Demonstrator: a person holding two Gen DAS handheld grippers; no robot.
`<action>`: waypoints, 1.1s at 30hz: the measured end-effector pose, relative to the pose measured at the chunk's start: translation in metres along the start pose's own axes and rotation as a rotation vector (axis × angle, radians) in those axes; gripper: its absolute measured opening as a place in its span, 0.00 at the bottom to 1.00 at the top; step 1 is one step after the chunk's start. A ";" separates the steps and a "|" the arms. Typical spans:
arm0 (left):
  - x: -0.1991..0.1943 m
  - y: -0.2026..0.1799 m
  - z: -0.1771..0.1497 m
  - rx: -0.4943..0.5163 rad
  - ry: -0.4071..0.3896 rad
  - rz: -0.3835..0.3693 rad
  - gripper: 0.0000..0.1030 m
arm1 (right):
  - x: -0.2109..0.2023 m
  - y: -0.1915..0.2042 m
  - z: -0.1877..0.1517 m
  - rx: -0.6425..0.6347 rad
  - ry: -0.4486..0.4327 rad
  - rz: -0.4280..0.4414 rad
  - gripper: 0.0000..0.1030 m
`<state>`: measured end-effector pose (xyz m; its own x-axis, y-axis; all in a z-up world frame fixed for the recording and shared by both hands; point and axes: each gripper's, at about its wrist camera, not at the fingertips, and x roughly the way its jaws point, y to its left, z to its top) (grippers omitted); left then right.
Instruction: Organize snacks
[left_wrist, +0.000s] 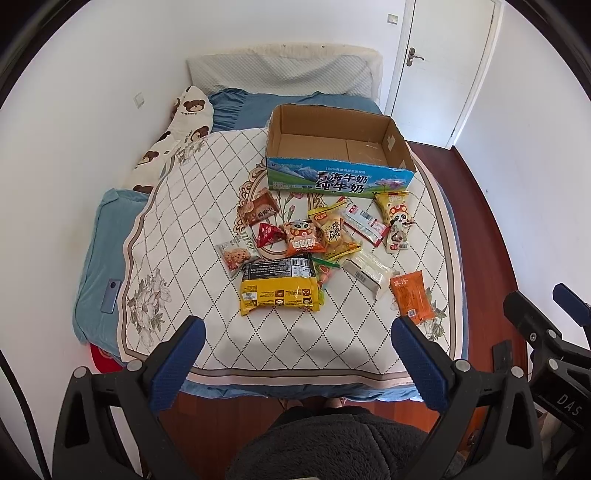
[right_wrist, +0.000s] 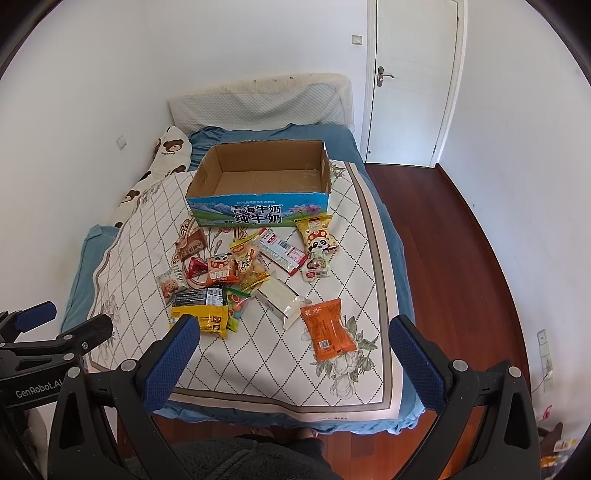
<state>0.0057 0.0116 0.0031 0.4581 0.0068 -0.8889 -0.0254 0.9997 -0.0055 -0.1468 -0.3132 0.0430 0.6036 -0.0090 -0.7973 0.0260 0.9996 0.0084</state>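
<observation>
Several snack packets lie scattered on the quilted bed cover in front of an empty cardboard milk box (left_wrist: 334, 146) (right_wrist: 258, 173). Nearest me are a yellow-and-black packet (left_wrist: 279, 290) (right_wrist: 201, 310) and an orange packet (left_wrist: 412, 297) (right_wrist: 327, 334). A white packet (left_wrist: 367, 271) (right_wrist: 282, 301) lies between them, and panda packets (left_wrist: 395, 210) (right_wrist: 317, 234) sit closer to the box. My left gripper (left_wrist: 297, 334) hangs open above the bed's near edge, holding nothing. My right gripper (right_wrist: 293, 334) is open too, with the orange packet seen between its fingers but farther off.
The bed fills the room's left side against a white wall, with a bear-print pillow (left_wrist: 184, 122) and a phone (left_wrist: 112, 295) on the blue sheet (left_wrist: 98, 254). Red wood floor (right_wrist: 443, 266) runs along the right to a closed white door (right_wrist: 410, 81). A person's dark fleece garment (left_wrist: 332, 443) is below.
</observation>
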 end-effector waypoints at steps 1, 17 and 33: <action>-0.001 0.001 0.000 -0.001 0.001 -0.002 1.00 | 0.000 0.000 0.000 0.000 0.000 -0.001 1.00; 0.001 0.005 0.003 0.001 0.000 0.005 1.00 | 0.004 0.002 0.002 0.007 0.009 0.009 1.00; 0.004 0.004 0.004 0.007 0.001 -0.007 1.00 | 0.006 0.003 0.003 0.015 0.006 0.003 1.00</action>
<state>0.0107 0.0153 0.0011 0.4572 0.0000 -0.8894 -0.0164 0.9998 -0.0084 -0.1404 -0.3103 0.0402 0.5985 -0.0053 -0.8011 0.0358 0.9992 0.0201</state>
